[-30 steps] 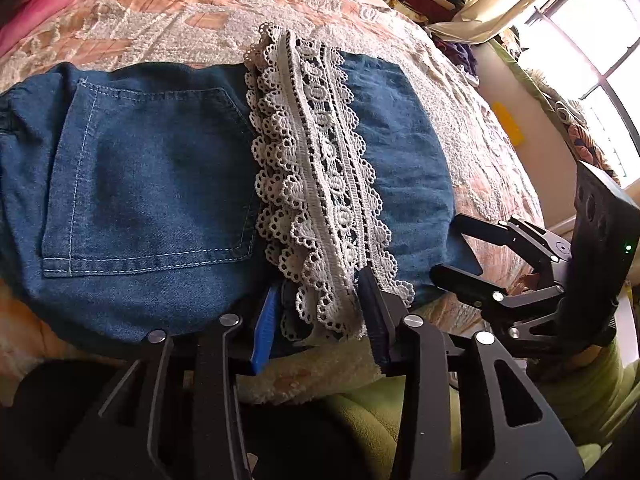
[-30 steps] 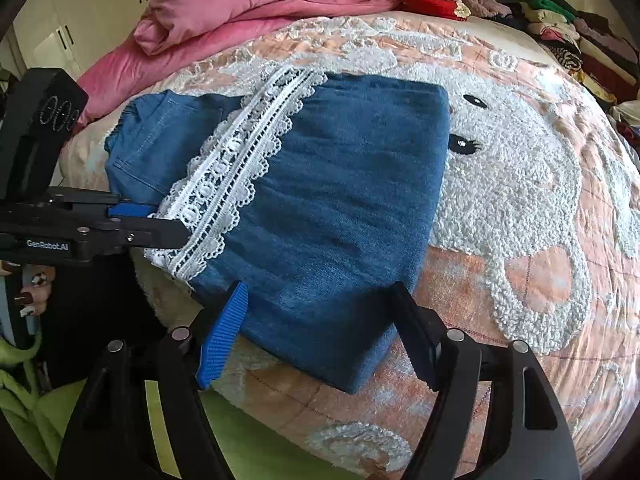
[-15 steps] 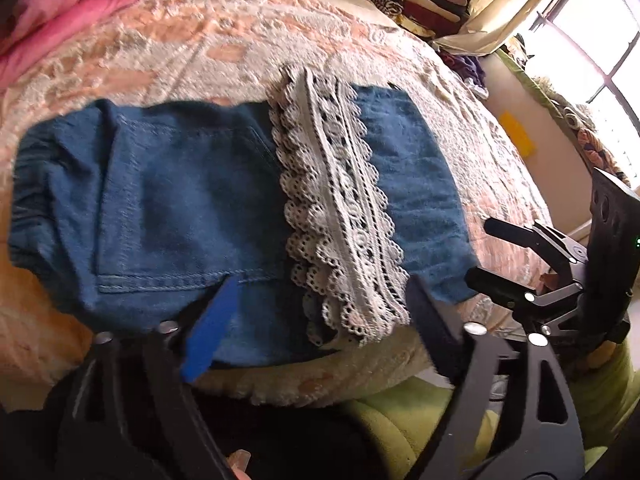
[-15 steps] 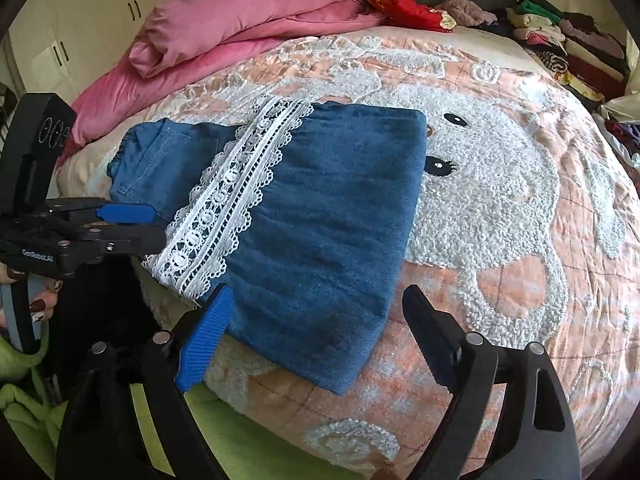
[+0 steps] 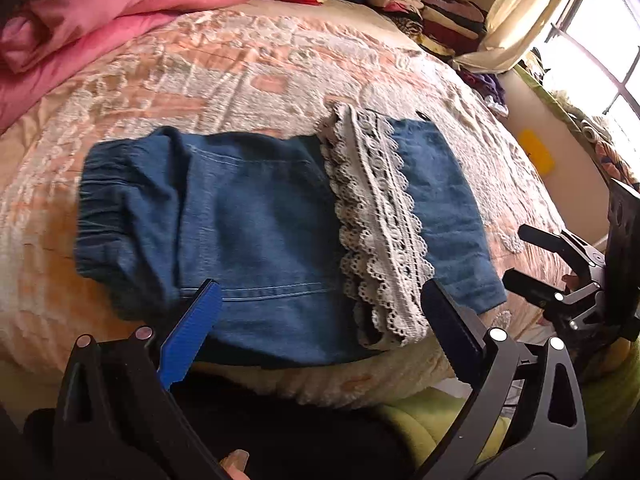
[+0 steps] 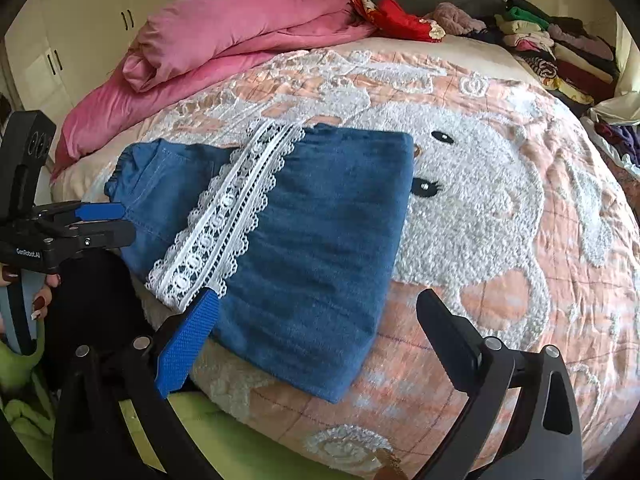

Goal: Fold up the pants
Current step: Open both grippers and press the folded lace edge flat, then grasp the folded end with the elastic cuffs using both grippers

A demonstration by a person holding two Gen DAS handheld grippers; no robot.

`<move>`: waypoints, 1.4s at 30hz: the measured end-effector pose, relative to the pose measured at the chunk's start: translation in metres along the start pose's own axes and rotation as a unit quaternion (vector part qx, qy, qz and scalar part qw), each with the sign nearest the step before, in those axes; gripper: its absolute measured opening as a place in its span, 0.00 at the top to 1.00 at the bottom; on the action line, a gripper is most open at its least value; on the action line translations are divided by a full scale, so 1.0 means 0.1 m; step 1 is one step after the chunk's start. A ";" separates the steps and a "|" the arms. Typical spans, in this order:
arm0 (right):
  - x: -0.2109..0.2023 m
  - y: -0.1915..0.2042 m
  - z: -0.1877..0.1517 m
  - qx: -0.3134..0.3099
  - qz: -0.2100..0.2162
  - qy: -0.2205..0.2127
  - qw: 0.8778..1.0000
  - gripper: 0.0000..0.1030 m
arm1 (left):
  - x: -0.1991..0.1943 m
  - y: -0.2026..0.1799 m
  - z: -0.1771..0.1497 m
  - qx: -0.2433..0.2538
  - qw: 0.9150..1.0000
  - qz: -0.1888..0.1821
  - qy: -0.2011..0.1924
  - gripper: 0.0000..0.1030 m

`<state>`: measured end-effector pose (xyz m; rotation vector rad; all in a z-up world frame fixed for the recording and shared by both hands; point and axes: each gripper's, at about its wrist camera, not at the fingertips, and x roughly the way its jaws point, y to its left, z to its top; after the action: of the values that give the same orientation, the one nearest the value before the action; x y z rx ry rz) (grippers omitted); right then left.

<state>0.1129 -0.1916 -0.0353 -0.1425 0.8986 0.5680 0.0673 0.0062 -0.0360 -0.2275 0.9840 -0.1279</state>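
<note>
Peach-and-white bedspread (image 6: 500, 240) with a plush animal motif, pink quilt (image 6: 224, 40) at its head. Since a second ago, left gripper (image 5: 320, 312) and right gripper (image 6: 316, 320) have lifted off the cloth; both jaws have just been opening and now stand spread, nothing between them. Folded denim pants (image 6: 320, 248) lie near the bed's front edge, lace band (image 6: 232, 216) across them, seemingly a hem trim.

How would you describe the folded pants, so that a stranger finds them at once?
Look at the big bed with the peach and white bunny blanket. Near its front edge lie the folded pants, a flat blue denim packet. Unlike the pink quilt behind, a white lace band crosses them.
</note>
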 end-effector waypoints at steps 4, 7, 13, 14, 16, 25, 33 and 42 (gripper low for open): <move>-0.03 0.03 0.06 -0.001 -0.002 -0.008 1.000 0.04 | -0.06 0.08 0.00 -0.006 1.000 0.006 -0.007 0.09; -0.06 0.06 0.11 -0.005 0.000 -0.015 1.000 0.04 | -0.12 0.14 0.00 -0.010 1.000 0.007 -0.013 0.09; -0.10 0.19 0.28 -0.018 0.011 -0.032 0.999 0.04 | -0.24 0.24 -0.02 -0.012 0.999 0.028 -0.027 0.09; -0.09 0.22 0.32 -0.023 0.015 -0.034 0.999 0.04 | -0.27 0.27 -0.03 -0.015 0.999 0.033 -0.030 0.09; -0.09 0.30 0.40 -0.036 0.019 -0.038 0.998 0.04 | -0.30 0.33 -0.04 -0.021 0.999 0.035 -0.033 0.09; 0.06 0.69 0.71 -0.089 0.042 -0.047 0.994 0.04 | -0.40 0.60 -0.11 -0.045 0.997 0.055 -0.040 0.09; 0.30 1.03 0.95 -0.131 0.059 -0.035 0.989 0.04 | -0.41 0.78 -0.14 -0.057 0.995 0.070 -0.039 0.09; 0.58 1.39 1.16 -0.173 0.082 -0.025 0.981 0.04 | -0.34 1.01 -0.18 -0.083 0.993 0.081 -0.029 0.09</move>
<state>0.1495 -0.0102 0.0086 -0.3699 0.7612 0.8760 0.0339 0.1089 -0.0428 -0.3004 0.9515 0.1085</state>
